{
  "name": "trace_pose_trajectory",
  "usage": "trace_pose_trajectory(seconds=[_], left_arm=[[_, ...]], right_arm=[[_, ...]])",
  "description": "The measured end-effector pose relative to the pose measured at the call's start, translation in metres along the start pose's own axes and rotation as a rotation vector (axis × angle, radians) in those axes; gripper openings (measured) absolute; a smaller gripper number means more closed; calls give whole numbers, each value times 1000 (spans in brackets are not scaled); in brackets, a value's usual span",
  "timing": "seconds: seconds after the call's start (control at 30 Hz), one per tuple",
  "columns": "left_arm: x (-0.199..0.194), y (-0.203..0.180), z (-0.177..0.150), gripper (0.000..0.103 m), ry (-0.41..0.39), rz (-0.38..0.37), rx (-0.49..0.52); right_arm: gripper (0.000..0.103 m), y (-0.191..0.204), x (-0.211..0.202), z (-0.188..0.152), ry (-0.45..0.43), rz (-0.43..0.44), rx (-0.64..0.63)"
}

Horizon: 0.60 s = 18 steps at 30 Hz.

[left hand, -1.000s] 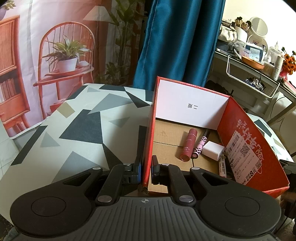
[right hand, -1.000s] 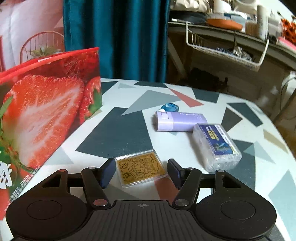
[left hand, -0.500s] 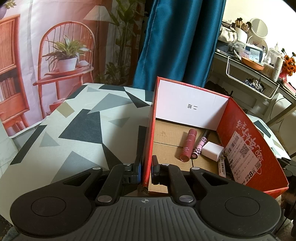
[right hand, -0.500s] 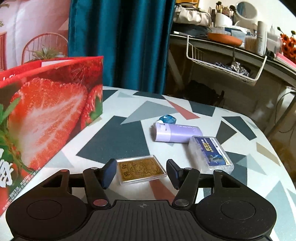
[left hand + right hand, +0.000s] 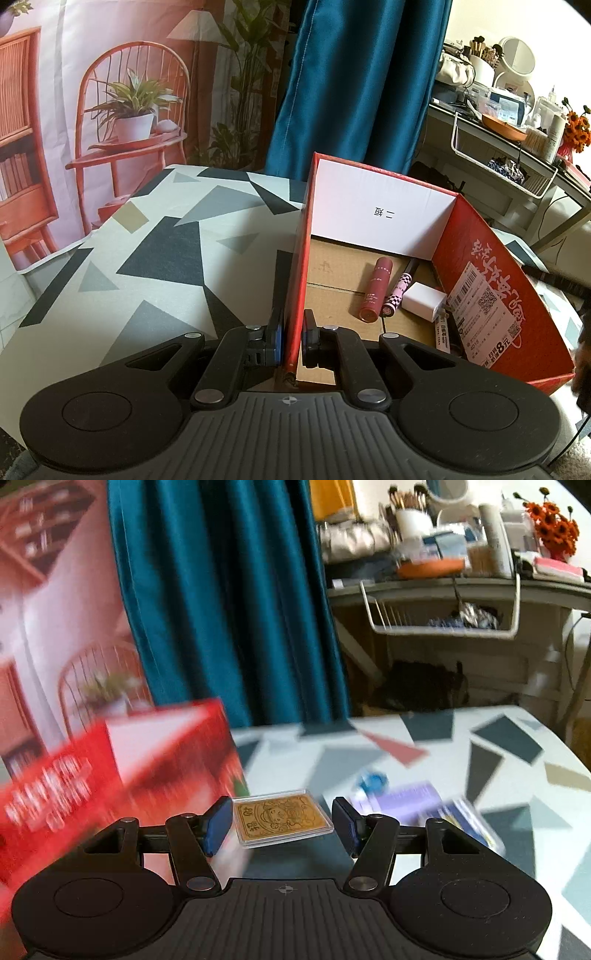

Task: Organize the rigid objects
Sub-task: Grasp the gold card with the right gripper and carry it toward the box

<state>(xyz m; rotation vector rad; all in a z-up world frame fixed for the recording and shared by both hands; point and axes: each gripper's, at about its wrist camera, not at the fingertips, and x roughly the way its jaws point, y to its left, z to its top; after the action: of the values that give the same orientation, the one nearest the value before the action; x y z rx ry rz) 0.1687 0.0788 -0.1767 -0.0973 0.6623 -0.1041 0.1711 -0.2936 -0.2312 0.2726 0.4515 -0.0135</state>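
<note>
My left gripper [image 5: 293, 325] is shut on the near left wall of the open red cardboard box [image 5: 480, 266]. A pink lipstick tube [image 5: 376, 288], a patterned pen [image 5: 397, 295] and a white charger [image 5: 423, 302] lie inside the box. My right gripper [image 5: 282, 823] is shut on a gold card in a clear case [image 5: 280, 818] and holds it level above the table, to the right of the red box [image 5: 122, 775]. On the cloth beyond lie a purple tube [image 5: 402, 799], a small blue object [image 5: 373, 780] and a clear case with a blue label [image 5: 465, 819].
The table wears a cloth with grey and black triangles [image 5: 155, 258]. Behind it hang a blue curtain [image 5: 229, 609] and a printed backdrop [image 5: 110, 92]. A cluttered shelf with a white wire basket [image 5: 443, 624] stands at the back right.
My right gripper has closed on the gold card and lifted it off the table, so the red box and the table items now sit lower in its view. The left gripper has not moved.
</note>
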Motion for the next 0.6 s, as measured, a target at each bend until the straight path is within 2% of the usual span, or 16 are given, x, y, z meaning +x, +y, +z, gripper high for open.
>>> trace_pose_trajectory(seconds=[0.17, 0.3, 0.43, 0.6], left_arm=[[0, 0, 0, 10, -1, -1, -1], [0, 0, 0, 10, -1, 0, 1], [0, 1, 0, 10, -1, -2, -1], [0, 1, 0, 10, -2, -5, -4]], right_arm=[[55, 23, -3, 28, -62, 83, -49], [55, 41, 4, 41, -70, 158, -69], [55, 63, 14, 43, -44, 199, -128], [55, 84, 29, 38, 1, 207, -211]])
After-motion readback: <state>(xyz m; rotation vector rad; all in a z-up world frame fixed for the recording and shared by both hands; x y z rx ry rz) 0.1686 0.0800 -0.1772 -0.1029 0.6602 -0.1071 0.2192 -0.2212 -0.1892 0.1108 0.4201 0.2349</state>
